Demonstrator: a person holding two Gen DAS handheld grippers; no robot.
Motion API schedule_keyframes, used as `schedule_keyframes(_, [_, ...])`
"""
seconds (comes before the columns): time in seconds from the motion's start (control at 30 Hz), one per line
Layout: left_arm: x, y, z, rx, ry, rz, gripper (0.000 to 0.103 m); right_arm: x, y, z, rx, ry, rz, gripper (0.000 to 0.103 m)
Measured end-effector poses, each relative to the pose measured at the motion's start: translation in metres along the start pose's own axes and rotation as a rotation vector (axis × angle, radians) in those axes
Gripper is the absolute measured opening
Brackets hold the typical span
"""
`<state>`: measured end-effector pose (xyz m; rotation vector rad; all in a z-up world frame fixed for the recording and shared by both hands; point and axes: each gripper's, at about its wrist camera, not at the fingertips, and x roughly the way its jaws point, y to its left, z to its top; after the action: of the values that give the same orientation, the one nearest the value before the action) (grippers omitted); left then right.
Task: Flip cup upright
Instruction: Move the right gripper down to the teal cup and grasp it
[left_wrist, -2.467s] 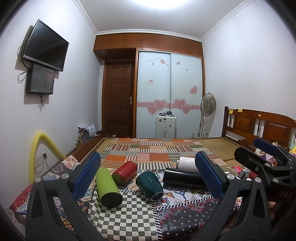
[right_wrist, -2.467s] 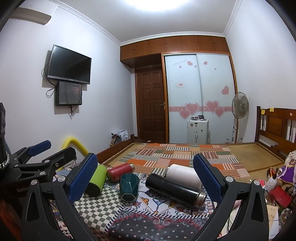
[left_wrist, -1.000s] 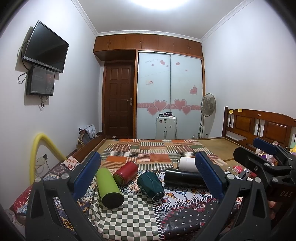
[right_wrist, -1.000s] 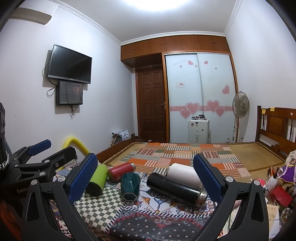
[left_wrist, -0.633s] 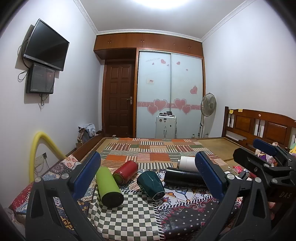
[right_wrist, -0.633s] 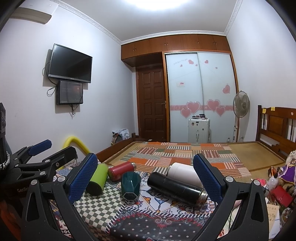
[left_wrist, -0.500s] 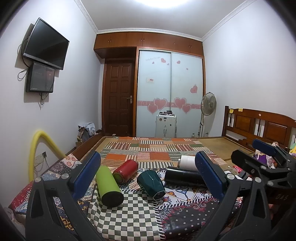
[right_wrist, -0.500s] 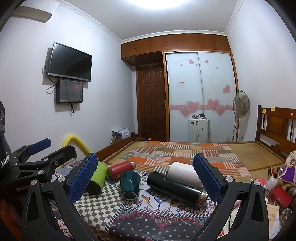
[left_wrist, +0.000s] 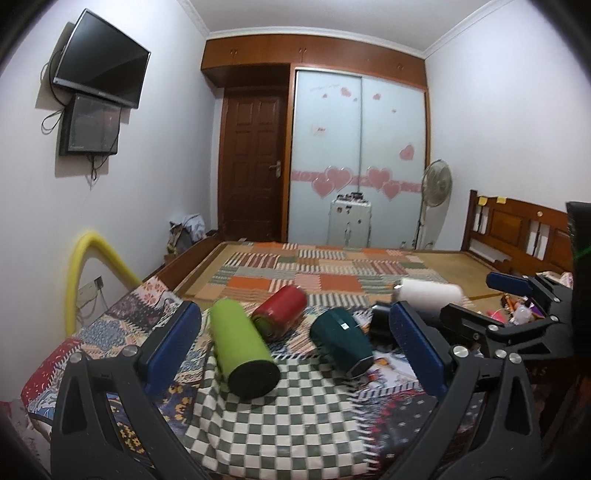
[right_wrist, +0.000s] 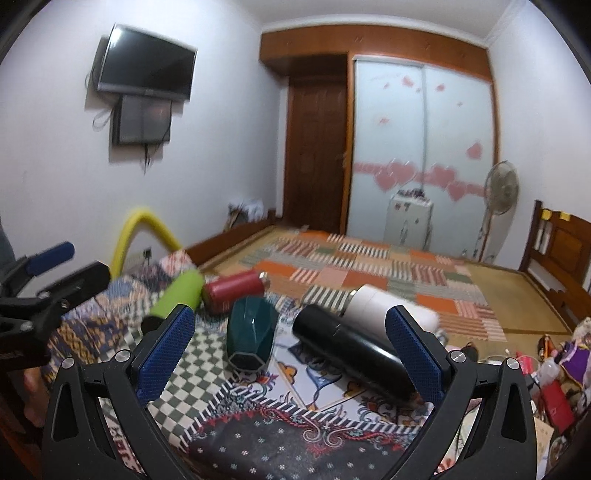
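Several cups and flasks lie on their sides on a patterned cloth on the bed. A dark green faceted cup lies in the middle, base toward me. Left of it lie a lime green flask and a red flask. Right of it lie a black flask and a white flask. My left gripper is open and empty, short of the green flask and cup. My right gripper is open and empty, in front of the green cup and black flask.
The checkered cloth hangs over the bed's near edge. A yellow foam tube arches at the left wall. A wooden headboard stands at the right, with clutter below it. A patchwork mat covers the bed beyond the flasks.
Both grippers have moved forward and down toward the flasks, which now look larger. The view is slightly blurred by motion. Both stay open.
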<state>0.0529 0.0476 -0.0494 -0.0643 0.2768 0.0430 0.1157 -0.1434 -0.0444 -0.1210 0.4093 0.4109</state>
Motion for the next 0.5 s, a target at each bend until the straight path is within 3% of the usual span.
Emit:
schedule_keyframes(0.33, [0.038,0.033,-0.028,-0.013,0.083,0.048,0.103,0.088,0.014,0.003,-0.044,0.240,0.146,0.103])
schedule_keyframes(0.5, [0.045,0.040,-0.038,-0.015,0.100,0.045,0.103,0.123,0.019,0.001,-0.073,0.350,0.174,0.099])
